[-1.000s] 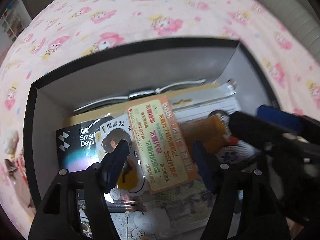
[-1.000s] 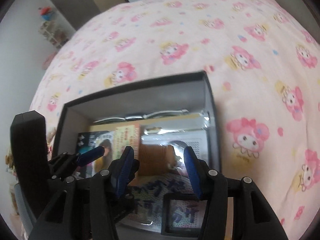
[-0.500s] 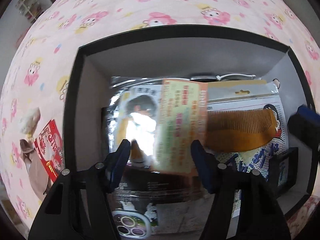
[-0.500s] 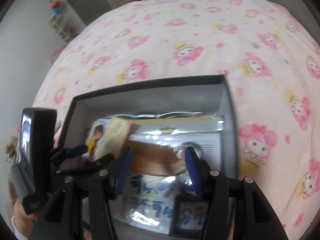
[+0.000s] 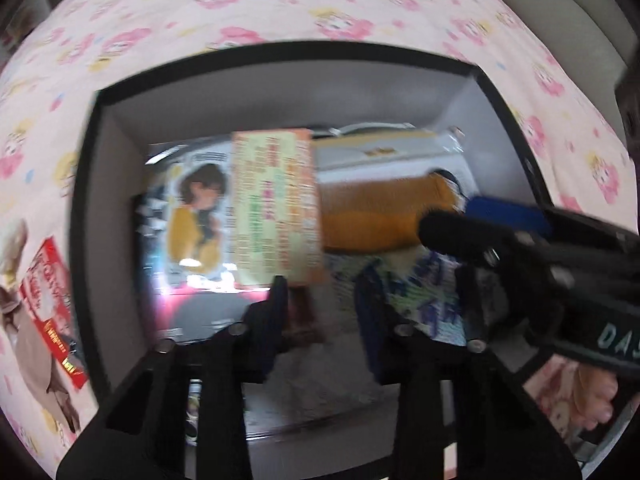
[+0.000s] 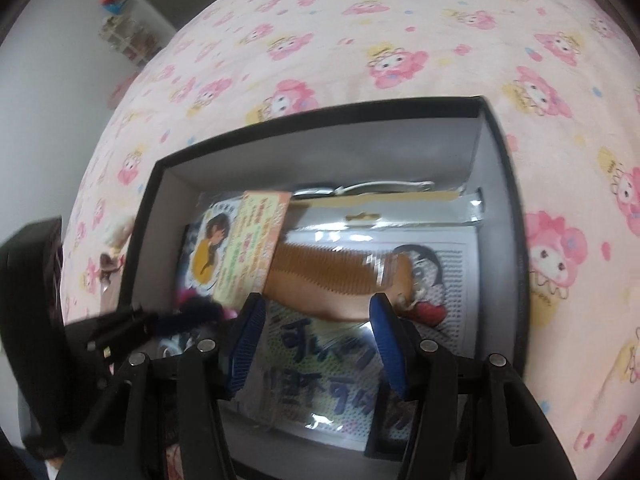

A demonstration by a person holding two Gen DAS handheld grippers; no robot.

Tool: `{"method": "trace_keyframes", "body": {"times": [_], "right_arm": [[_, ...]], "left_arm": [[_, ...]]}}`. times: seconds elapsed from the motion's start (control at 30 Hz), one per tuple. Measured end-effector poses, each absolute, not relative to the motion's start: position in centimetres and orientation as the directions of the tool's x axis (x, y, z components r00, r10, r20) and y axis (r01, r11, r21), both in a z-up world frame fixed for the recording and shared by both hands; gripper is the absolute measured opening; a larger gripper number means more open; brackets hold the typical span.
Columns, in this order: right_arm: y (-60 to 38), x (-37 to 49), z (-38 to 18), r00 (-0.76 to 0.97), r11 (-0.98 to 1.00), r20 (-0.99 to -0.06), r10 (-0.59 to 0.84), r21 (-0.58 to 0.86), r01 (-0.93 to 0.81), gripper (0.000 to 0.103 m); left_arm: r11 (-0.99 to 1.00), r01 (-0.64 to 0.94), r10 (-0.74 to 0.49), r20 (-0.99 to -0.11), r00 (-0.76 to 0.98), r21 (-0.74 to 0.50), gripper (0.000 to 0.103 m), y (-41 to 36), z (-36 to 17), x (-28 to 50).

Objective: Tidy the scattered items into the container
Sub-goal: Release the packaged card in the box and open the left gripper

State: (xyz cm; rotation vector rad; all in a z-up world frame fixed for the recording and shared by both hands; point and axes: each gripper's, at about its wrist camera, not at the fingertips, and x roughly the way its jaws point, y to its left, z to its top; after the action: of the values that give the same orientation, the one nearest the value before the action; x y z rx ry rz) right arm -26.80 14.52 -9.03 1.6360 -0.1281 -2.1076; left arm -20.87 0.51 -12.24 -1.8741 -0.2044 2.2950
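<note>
A black box with grey inner walls sits on the pink cartoon-print bedspread. Inside lie an orange-yellow printed card, a card with a brown-haired figure, a wooden comb in clear packaging, and a bead-board pack with blue writing. My left gripper is open and empty over the box. My right gripper is open and empty above the comb; it also shows in the left wrist view.
Outside the box's left wall lie a red-and-white packet and a beige plush item on the bedspread. Shelves with small items stand by the far wall.
The orange card left my left gripper's fingers and now lies in the box. Both grippers have pulled back a little and stayed open.
</note>
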Motion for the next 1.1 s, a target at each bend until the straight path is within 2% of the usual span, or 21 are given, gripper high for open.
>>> {"method": "trace_keyframes", "body": {"times": [0.1, 0.17, 0.3, 0.47, 0.6, 0.83, 0.97, 1.1], "right_arm": [[15.2, -27.1, -8.7, -0.201, -0.882, -0.878, -0.434, 0.368, 0.294, 0.050], [15.4, -27.0, -8.4, -0.212, -0.874, -0.868, -0.449, 0.377, 0.306, 0.047], [15.3, -26.8, -8.5, -0.237, -0.892, -0.882, -0.407, 0.327, 0.312, 0.045], [16.3, -27.7, -9.1, -0.210, -0.887, -0.874, -0.439, 0.383, 0.259, 0.043], [15.7, -26.9, -8.4, -0.239, -0.900, -0.891, -0.386, 0.306, 0.310, 0.043], [12.5, -25.9, -11.2, -0.071, -0.842, -0.912, -0.405, 0.341, 0.418, 0.043], [12.4, -27.5, -13.4, -0.006, -0.855, -0.900, -0.435, 0.412, 0.316, 0.043], [12.7, -28.5, -13.9, -0.050, -0.887, -0.915, -0.401, 0.374, 0.272, 0.042]], "left_arm": [[-0.977, -0.065, 0.211, -0.961, -0.178, -0.203, 0.014, 2.0, -13.1, -21.8], [-0.978, -0.048, 0.209, -0.963, -0.170, -0.204, 0.014, 2.2, -13.7, -22.7], [-0.975, -0.005, 0.217, -0.953, -0.213, -0.221, 0.014, 1.5, -14.0, -24.5], [-0.974, 0.014, 0.217, -0.948, -0.232, -0.226, 0.014, 0.8, -13.7, -25.0], [-0.962, 0.013, 0.263, -0.937, -0.231, -0.273, 0.014, -0.8, -13.0, -24.2], [-0.929, 0.023, 0.351, -0.898, -0.266, -0.370, 0.014, -2.9, -12.0, -24.3], [-0.930, 0.029, 0.353, -0.914, -0.200, -0.365, 0.013, -2.5, -13.4, -25.6], [-0.930, 0.038, 0.354, -0.918, -0.181, -0.366, 0.013, -2.4, -14.0, -26.8]]}}
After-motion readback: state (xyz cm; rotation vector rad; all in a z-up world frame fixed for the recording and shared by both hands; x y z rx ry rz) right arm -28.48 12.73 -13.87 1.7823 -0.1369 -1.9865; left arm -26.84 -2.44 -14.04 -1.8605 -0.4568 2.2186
